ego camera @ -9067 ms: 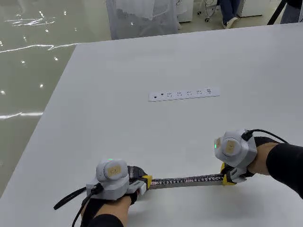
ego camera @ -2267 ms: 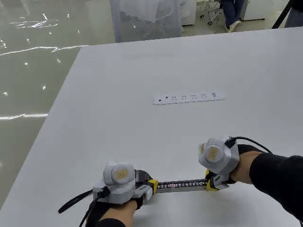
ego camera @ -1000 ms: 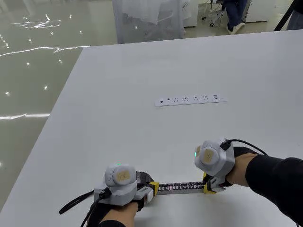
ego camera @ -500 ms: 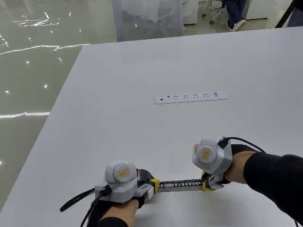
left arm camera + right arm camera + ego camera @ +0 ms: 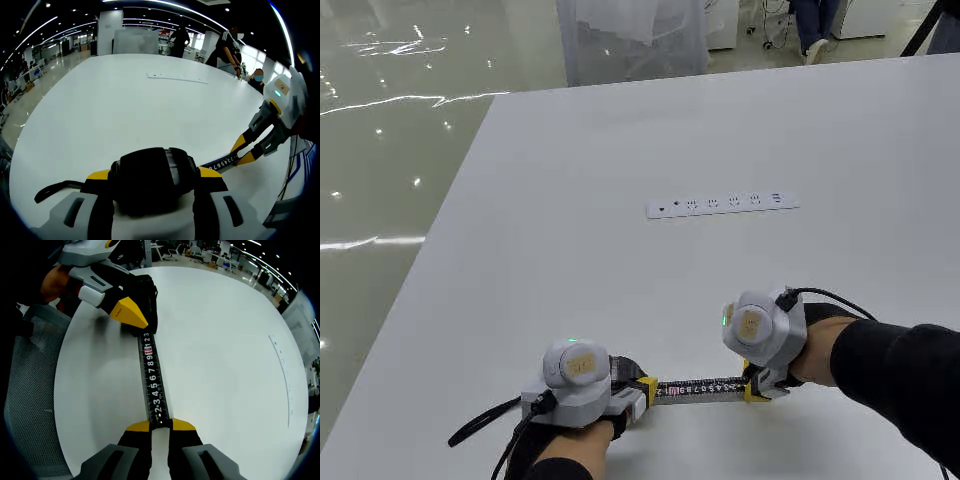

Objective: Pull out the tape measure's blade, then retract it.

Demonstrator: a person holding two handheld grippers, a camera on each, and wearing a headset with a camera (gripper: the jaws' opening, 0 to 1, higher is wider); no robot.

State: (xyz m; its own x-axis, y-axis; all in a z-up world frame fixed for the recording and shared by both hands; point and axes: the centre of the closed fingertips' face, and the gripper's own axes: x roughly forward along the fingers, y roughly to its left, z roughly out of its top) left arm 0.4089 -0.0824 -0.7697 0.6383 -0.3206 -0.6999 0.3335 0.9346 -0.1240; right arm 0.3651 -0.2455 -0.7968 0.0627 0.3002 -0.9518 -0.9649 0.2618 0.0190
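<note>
A white workbench (image 5: pixel 620 150) is seen from above. Near its front edge the left gripper (image 5: pixel 645 386) is clamped on a black tape measure (image 5: pixel 623 370), with a yellow jaw tip on either side of the case. The right gripper (image 5: pixel 756 392) is closed on the far end of the blade (image 5: pixel 705 387). The blade runs straight between the two grippers, low over the table. It seems to rest on the surface, though the head view is too small to be sure.

The right gripper view looks along the blade and shows its printed numbers, black with one red mark, which are only fine ticks in the head view. The blade's tip is hidden between the right gripper's jaws.

The left gripper view shows the rounded back of the case filling the gap between the jaws. Most of the blade is hidden behind the case there, and a short stretch shows beside the right gripper's yellow tips.

A white power strip (image 5: pixel 722 205) lies mid-table, well apart from the grippers. In the left gripper view, people (image 5: pixel 180 40) stand beyond the table's far edge. A dark sleeve (image 5: pixel 900 370) covers the person's right arm.
</note>
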